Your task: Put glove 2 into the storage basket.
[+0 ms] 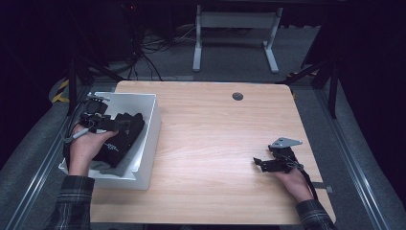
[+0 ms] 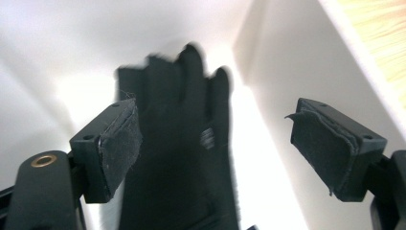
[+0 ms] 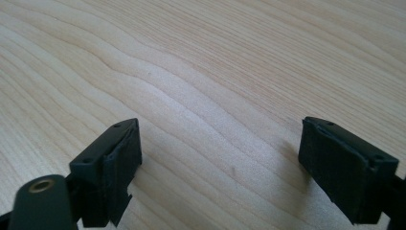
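Note:
A black glove [image 1: 122,136] lies in a white bin [image 1: 149,139] at the table's left side. My left gripper [image 1: 98,115] hangs over the bin, above the glove. In the left gripper view the glove [image 2: 182,143] lies fingers up between and beyond the wide-apart jaws of the left gripper [image 2: 215,143], which is open and touches nothing. My right gripper [image 1: 261,163] rests low over the bare wooden table [image 1: 215,139] near the right front. Its own view has the right gripper [image 3: 220,163] open with only wood grain between the pads.
The white bin's tall right wall [image 2: 306,72] stands close beside the left gripper's right pad. A round grommet [image 1: 237,96] sits in the table's far edge. Beyond the table are a white desk frame [image 1: 234,33] and cables on the floor.

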